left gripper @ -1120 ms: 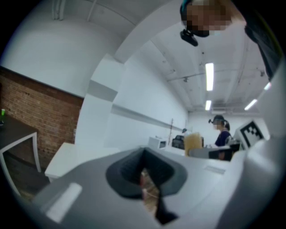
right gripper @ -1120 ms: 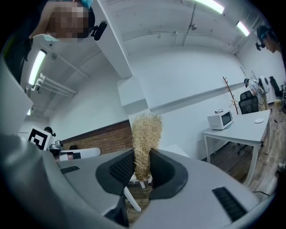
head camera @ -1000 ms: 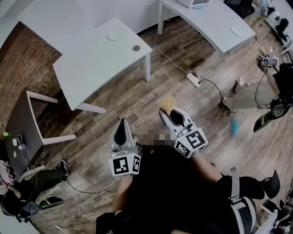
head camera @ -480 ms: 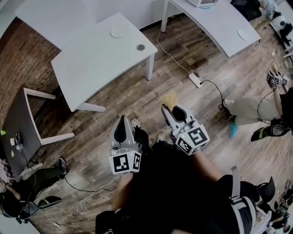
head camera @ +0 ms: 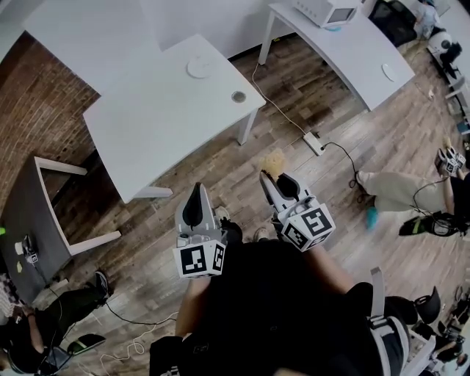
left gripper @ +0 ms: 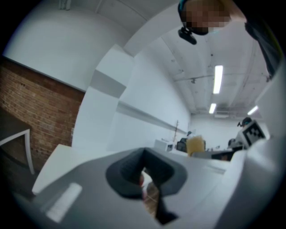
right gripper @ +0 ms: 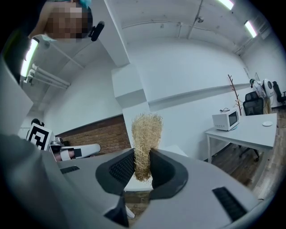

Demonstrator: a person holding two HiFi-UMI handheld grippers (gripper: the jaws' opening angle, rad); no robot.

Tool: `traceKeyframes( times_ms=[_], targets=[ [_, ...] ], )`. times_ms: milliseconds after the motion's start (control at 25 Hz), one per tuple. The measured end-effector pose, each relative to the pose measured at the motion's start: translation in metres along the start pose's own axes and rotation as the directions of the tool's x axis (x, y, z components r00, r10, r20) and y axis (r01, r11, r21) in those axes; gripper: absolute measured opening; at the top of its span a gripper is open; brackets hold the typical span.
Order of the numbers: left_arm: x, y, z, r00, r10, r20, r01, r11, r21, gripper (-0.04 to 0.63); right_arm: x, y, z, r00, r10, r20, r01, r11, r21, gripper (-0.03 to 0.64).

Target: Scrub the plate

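A small white plate point(head camera: 199, 67) lies at the far side of the white table point(head camera: 154, 125), well ahead of both grippers. My right gripper point(head camera: 269, 177) is held over the wooden floor, shut on a straw-coloured fibre scrubber point(head camera: 275, 160). In the right gripper view the scrubber point(right gripper: 145, 138) stands upright, pinched between the dark pads of that gripper point(right gripper: 143, 167). My left gripper point(head camera: 195, 194) is beside it, also over the floor. In its own view the left gripper point(left gripper: 143, 181) has its jaws together with nothing in them.
A grey round fitting point(head camera: 239, 96) sits in the table near its right corner. A second white table point(head camera: 345, 44) at the back right carries a microwave point(head camera: 328, 10) and a plate point(head camera: 389, 72). A power strip point(head camera: 314, 142) with cables lies on the floor. Other people point(head camera: 400, 189) are at the right and lower left.
The white table has come closer and lower in the head view. Both grippers keep their pose, the right still holding the scrubber. The person at the right has shifted.
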State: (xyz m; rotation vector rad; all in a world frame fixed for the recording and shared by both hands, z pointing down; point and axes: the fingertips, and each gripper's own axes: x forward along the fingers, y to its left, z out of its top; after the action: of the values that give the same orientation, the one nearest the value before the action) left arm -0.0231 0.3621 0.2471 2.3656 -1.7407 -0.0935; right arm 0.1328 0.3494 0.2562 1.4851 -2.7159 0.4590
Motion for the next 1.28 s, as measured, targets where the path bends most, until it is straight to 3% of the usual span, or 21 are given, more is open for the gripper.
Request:
traceKeyframes(
  times_ms=[640,1280],
  targets=[
    [0.03,0.072,0.012,0.997,-0.073,-0.003,0.073,0.997,-0.019,-0.003,0.069,0.028,0.002,0.998,-0.061,-0.003,0.061,0.998,0.004,0.074],
    [0.049,0.086,0.005,0.999,-0.039,-0.009,0.038,0.999,-0.035,-0.003,0.1,0.017,0.003,1.0,-0.028,-0.011,0.028,1.0,-0.002,0.074]
  ],
)
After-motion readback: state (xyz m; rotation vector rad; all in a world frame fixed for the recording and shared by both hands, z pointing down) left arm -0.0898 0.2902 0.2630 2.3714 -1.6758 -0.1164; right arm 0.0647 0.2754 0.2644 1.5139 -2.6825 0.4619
